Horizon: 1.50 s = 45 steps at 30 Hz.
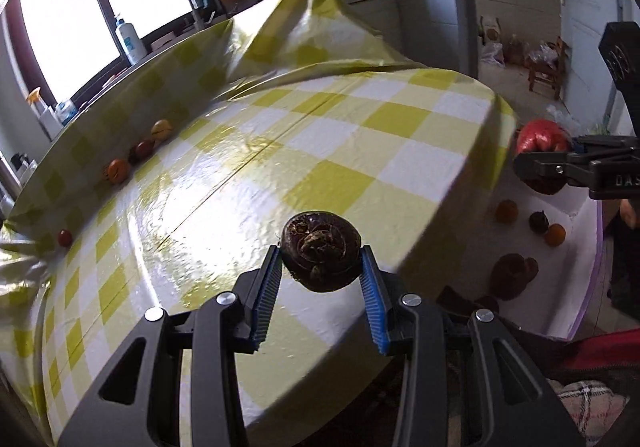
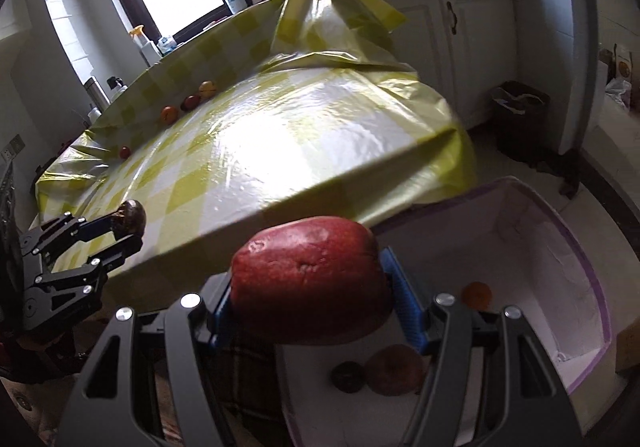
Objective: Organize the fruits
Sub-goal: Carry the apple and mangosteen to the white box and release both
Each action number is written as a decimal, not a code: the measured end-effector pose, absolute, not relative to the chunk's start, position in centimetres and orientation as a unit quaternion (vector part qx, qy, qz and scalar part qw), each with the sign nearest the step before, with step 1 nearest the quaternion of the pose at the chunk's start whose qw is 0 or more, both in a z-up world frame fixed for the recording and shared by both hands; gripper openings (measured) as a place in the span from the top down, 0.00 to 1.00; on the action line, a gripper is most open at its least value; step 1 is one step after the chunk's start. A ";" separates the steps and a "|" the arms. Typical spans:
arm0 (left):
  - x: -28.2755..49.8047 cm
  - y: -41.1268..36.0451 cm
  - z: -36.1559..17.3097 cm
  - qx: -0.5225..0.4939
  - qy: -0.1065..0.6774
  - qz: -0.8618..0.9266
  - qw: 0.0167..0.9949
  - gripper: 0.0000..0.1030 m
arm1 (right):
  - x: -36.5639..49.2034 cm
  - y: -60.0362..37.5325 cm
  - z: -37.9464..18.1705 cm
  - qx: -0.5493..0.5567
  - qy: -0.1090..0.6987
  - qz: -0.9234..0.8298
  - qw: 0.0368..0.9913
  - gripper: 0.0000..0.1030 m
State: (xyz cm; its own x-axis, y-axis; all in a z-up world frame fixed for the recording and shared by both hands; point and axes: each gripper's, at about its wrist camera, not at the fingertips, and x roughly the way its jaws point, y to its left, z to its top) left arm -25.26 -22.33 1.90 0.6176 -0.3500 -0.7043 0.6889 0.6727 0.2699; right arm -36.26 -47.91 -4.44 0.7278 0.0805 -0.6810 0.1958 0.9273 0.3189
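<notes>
My left gripper (image 1: 320,261) is shut on a dark brown round fruit (image 1: 320,255), held above the near edge of the checked table (image 1: 320,127). In the right wrist view the same left gripper (image 2: 126,231) shows at the left with that fruit (image 2: 130,217). My right gripper (image 2: 308,287) is shut on a large red apple (image 2: 308,283) over the white foam box (image 2: 560,247) beside the table. The left wrist view shows the right gripper (image 1: 540,163) and the apple (image 1: 542,137) at the right. Along the table's far side lie several small fruits (image 1: 118,170).
The white box (image 1: 580,271) holds two oranges (image 1: 507,211), a dark fruit (image 1: 538,222) and a brownish-red fruit (image 1: 512,275). The yellow tablecloth is bunched up at the back (image 2: 332,19). A counter with a tap and bottles runs behind; a wooden chair (image 1: 546,67) stands far right.
</notes>
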 end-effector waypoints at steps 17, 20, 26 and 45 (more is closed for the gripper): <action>-32.8 -32.6 -3.2 0.425 0.278 -0.422 0.751 0.63 | -39.9 -53.7 -9.6 0.209 0.393 -0.115 0.888 0.37; -33.2 -34.0 -4.8 0.447 0.286 -0.434 0.728 0.63 | -40.5 -54.7 -10.2 0.209 0.396 -0.128 0.885 0.37; -34.6 -37.5 -9.0 0.495 0.296 -0.454 0.679 0.63 | -39.3 -56.6 -11.8 0.150 0.452 -0.159 0.865 0.37; -27.3 -46.4 -16.8 0.419 0.452 -0.400 0.678 0.63 | -26.2 -59.2 -19.4 0.047 0.582 -0.144 0.799 0.37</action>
